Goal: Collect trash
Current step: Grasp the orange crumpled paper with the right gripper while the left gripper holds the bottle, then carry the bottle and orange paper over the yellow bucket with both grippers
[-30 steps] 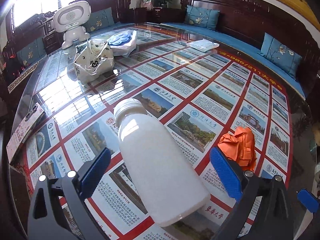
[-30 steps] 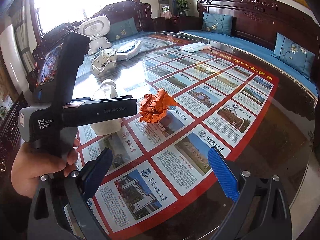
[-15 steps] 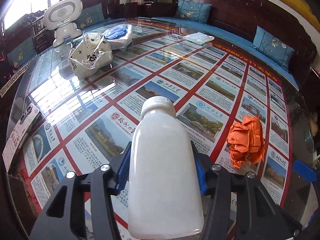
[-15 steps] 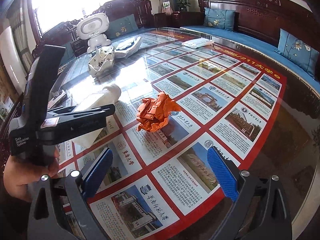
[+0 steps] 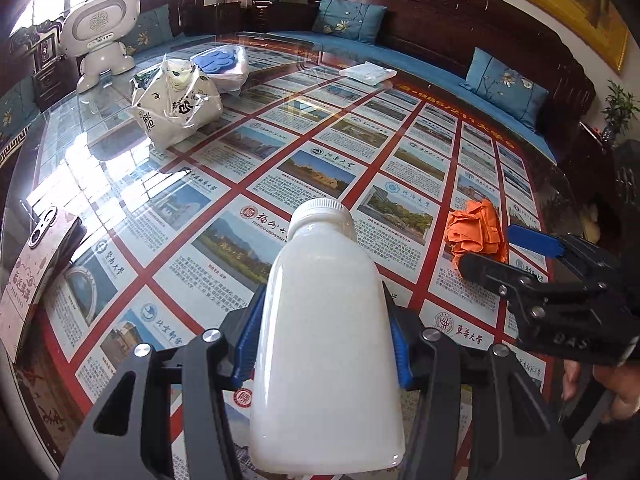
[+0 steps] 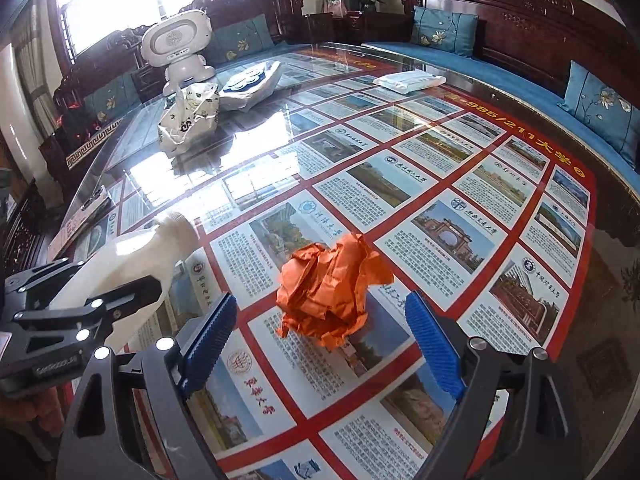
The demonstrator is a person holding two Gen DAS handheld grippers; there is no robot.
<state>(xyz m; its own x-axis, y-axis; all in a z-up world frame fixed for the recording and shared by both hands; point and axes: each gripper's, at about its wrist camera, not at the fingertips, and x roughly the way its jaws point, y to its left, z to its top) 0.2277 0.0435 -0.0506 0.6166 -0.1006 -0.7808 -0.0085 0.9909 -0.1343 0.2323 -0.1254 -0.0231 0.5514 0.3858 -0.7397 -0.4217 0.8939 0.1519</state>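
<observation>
Left gripper (image 5: 322, 340) clamps white-filled bottle (image 5: 326, 340).

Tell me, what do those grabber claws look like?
Both the left gripper and right gripper have black frames with cut-out holes, silver screws and two ribbed blue pads. White lettering marks their black bodies. A bare hand holds one.

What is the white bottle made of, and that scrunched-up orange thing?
The white bottle, held in the left gripper, looks like smooth, cloudy plastic: light glows through it and its cap is ribbed. The orange wad, lying in front of the open right gripper, looks like matte paper, going by its sharp creases, though thin stiff plastic is possible.
</observation>
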